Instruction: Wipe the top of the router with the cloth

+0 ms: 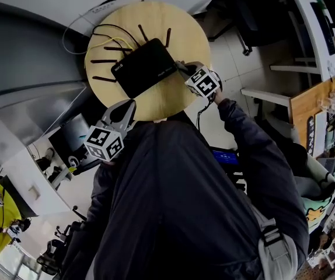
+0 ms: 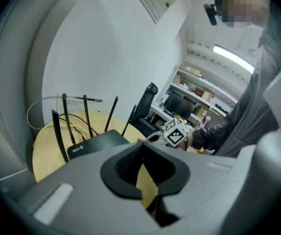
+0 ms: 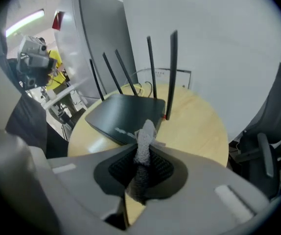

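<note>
The right gripper [image 3: 141, 153] is squeezed tight on a grey cloth [image 3: 144, 133]. The cloth is bunched up and pokes out past the tips, toward the router [image 3: 123, 112]. The tip of the cloth is right at the near edge of the router, but I cannot tell if it touches. The router is a flat black box and lies near the middle of a round wooden table [image 3: 199, 126]. From above, its long side runs slantwise across the table, from the person's near left to the far right. Its thin black antennas [image 3: 173, 72] stand straight up along the far edge and the sides, away from the person. Yellow and black cables [image 1: 112, 39] lie on the table behind it. The left gripper [image 2: 141, 148] is at the near edge of the table, just beside the router but apart from it. Its tips are together and hold nothing, and it points at the router end with the white letters. A black chair [image 2: 148, 102] stands past the table.
</note>
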`<action>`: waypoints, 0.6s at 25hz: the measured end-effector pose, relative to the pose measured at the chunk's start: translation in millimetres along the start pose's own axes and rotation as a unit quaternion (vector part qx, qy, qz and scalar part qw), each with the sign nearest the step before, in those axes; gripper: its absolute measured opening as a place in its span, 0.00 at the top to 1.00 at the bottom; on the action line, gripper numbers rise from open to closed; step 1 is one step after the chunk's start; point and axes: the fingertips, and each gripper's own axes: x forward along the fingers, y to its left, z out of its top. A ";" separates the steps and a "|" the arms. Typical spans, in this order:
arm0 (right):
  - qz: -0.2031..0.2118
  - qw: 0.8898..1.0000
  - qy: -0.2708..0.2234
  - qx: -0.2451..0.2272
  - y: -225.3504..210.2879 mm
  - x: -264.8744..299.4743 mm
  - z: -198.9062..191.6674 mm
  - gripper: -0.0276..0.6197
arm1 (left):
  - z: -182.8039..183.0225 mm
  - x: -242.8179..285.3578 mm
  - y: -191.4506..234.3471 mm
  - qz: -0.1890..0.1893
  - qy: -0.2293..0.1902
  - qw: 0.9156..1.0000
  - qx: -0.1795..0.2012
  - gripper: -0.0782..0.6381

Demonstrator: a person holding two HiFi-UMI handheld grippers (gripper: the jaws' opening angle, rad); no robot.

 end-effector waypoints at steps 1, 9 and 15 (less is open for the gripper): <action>0.001 1.000 -0.019 0.005 11.5 -9.8 10.5 0.91 | 0.2 -1.6 0.8 -0.008 0.002 1.000 0.006 0.89; 0.030 0.990 -0.138 0.019 140.8 -76.0 89.2 0.91 | -10.3 -23.9 1.6 -0.070 0.017 0.995 0.066 0.89; 0.023 0.981 -0.190 0.040 204.3 -105.6 124.4 0.91 | -21.6 -44.8 -4.5 -0.114 0.017 0.989 0.094 0.89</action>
